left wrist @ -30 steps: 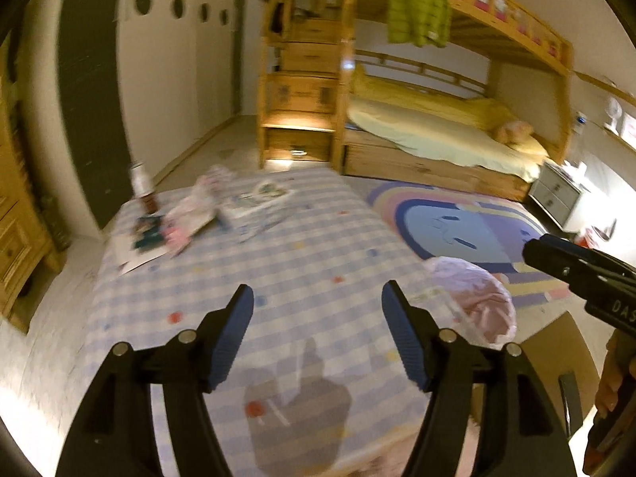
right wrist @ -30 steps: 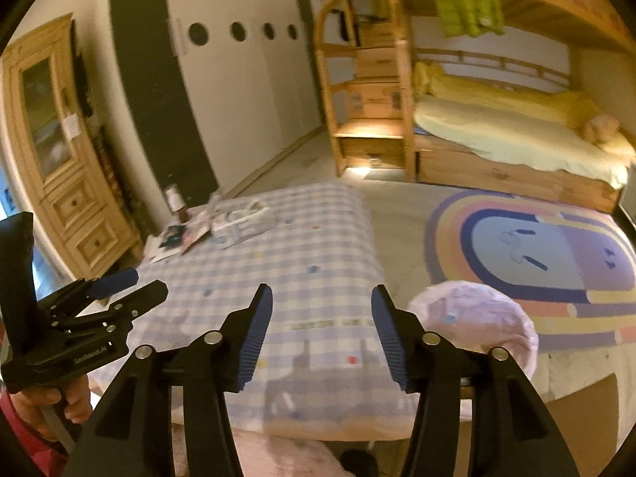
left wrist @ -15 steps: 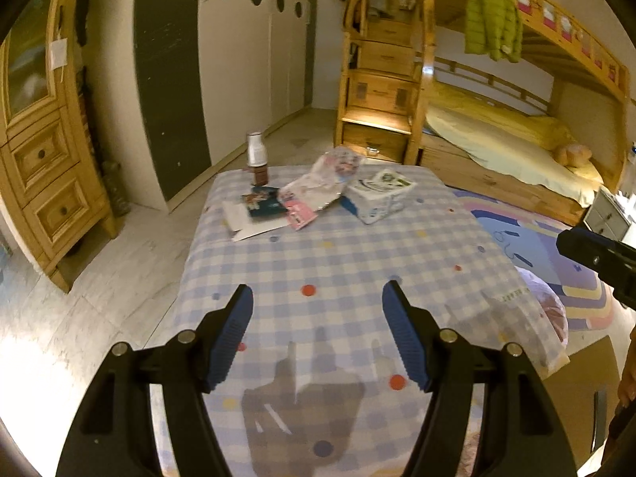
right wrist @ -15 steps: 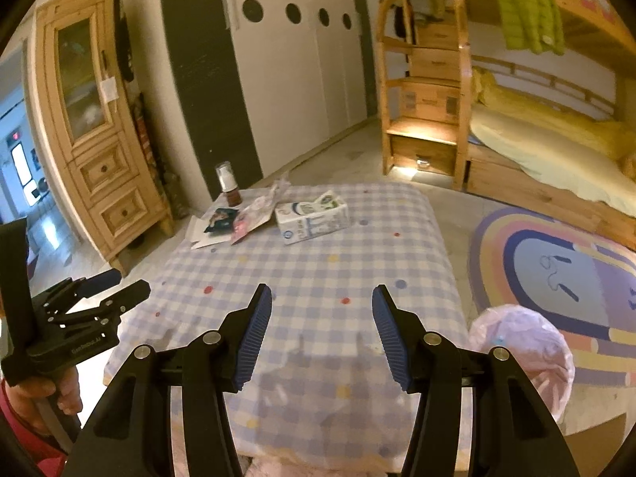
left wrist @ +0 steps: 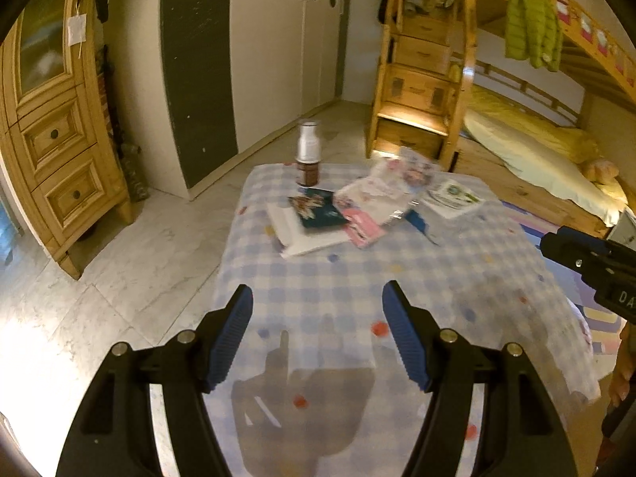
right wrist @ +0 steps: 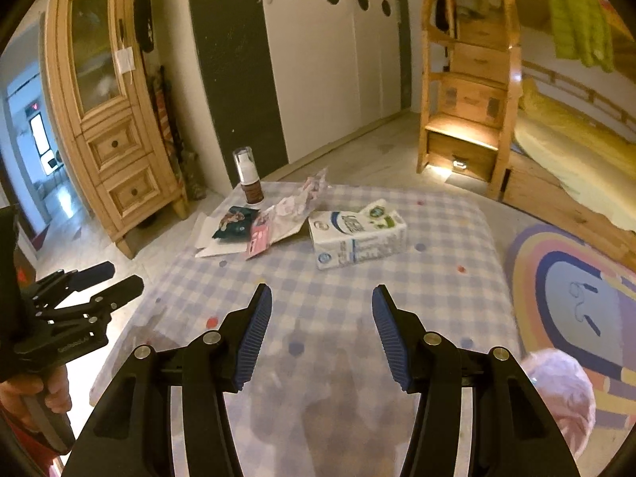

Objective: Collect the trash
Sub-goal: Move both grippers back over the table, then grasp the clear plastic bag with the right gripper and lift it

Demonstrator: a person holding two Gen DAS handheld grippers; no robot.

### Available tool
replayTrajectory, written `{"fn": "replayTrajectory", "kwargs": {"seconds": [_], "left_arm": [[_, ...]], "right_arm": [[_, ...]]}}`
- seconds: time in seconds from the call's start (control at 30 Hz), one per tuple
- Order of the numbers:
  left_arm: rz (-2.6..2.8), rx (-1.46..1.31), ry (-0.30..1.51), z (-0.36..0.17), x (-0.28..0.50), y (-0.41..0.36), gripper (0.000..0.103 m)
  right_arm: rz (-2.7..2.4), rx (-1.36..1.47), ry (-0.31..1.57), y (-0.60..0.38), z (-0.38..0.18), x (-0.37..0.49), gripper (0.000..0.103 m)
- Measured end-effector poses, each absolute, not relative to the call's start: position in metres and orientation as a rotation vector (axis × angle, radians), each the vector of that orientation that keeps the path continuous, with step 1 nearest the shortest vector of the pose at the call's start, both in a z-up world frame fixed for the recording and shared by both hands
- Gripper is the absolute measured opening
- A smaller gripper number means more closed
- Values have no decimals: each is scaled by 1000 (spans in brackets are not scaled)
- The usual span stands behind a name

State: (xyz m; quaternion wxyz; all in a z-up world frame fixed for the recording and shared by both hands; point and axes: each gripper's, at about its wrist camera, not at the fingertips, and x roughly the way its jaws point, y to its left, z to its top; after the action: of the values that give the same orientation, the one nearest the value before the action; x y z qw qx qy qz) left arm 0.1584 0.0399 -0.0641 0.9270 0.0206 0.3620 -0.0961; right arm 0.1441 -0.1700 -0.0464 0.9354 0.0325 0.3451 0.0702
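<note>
We're at the approach step: left gripper (left wrist: 317,332) and right gripper (right wrist: 322,332) both spread wide, empty, over the table (right wrist: 437,298). Next, probably reach the milk carton (right wrist: 357,234), then the pink-lined bin (right wrist: 558,389).

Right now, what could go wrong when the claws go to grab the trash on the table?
The pump bottle stands upright just behind the wrappers, so a reaching left claw might tip it. The flat dark packet lies on paper; a pinch may drag both. The milk carton looks wide for the right claw.
</note>
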Motion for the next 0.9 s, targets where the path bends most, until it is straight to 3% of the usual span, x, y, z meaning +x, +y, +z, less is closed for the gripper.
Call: {"fn": "replayTrajectory", "kwargs": {"seconds": [0.13,0.3,0.67,0.73,0.8,0.9], "left_arm": [[-167,36,755,-69,193,46,66],[-156,31,759,-71,228,48,66],[-162,21,792,-86,258,44,66],[-162,18,801,-88,255,46,65],[-157,15,807,-90,252,50,65],[-158,2,812,-89,245,54,65]], "right_arm": [[162,81,721,-165,-56,186,51],[181,98,719,-160,-60,233,34],[187,141,799,-153,-79,290,38],[192,127,783,-150,-75,281,30],[194,114,772,-149,-70,271,16],[190,96,744,-150,-60,252,7]]}}
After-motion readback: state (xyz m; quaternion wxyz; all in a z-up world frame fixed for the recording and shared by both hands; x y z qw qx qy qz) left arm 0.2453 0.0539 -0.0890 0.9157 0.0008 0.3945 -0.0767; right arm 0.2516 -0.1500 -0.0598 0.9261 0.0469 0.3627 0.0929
